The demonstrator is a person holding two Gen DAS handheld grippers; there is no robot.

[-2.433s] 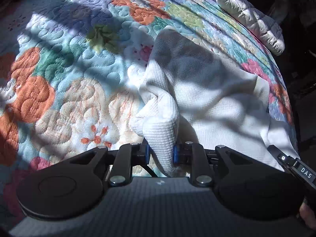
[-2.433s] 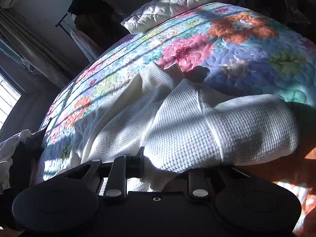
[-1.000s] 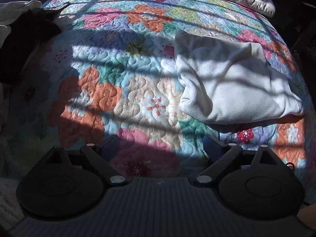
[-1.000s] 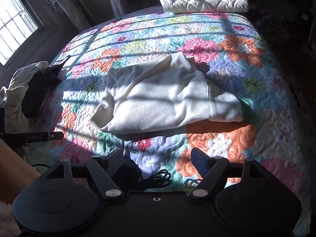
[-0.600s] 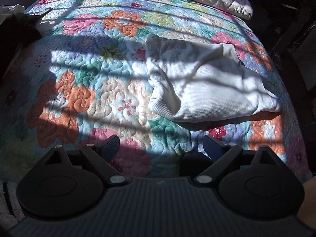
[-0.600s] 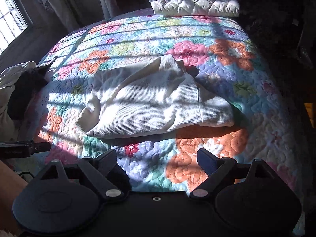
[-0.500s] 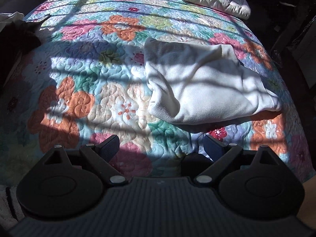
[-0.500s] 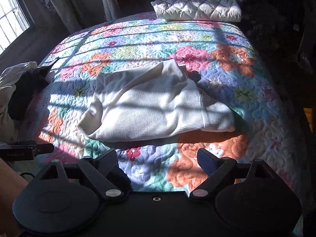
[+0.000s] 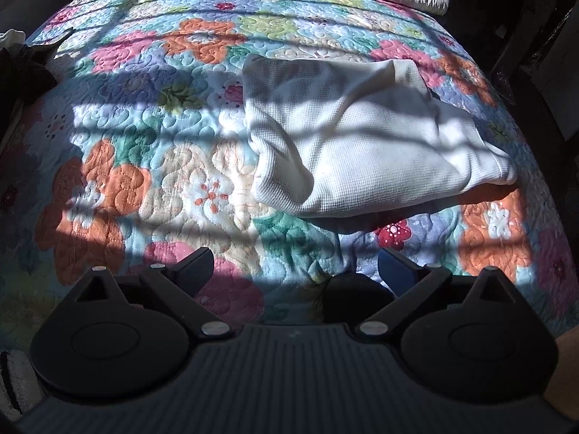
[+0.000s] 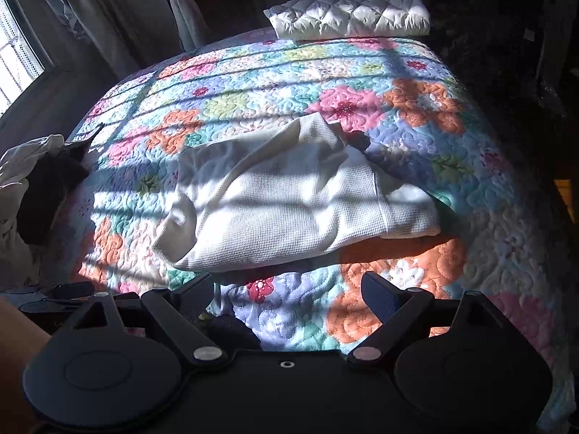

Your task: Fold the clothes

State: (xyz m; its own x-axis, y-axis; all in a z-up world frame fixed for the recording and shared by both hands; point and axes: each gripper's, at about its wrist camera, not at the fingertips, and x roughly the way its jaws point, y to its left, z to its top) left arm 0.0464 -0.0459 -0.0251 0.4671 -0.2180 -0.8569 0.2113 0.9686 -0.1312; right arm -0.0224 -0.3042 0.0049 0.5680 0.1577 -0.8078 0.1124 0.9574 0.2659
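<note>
Floral quilt (image 9: 152, 166) with one folded white garment (image 9: 362, 144), one pillow (image 10: 347, 11); left claw (image 9: 295, 267), right claw (image 10: 289, 289) wide apart, empty.

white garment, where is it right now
The white garment lies folded on the floral quilt near the bed's foot, right of centre in the left wrist view, just beyond both open grippers, with the quilted pillow at the far end.

Both wrist views look steeply down over their own finger linkages at the bed's foot end, backed off. Left view faces the quilt (image 9: 152, 166) left of the white garment (image 9: 362, 144). Right view centres it (image 10: 289, 202). Both share garment, quilt and pillow (image 10: 347, 11).
</note>
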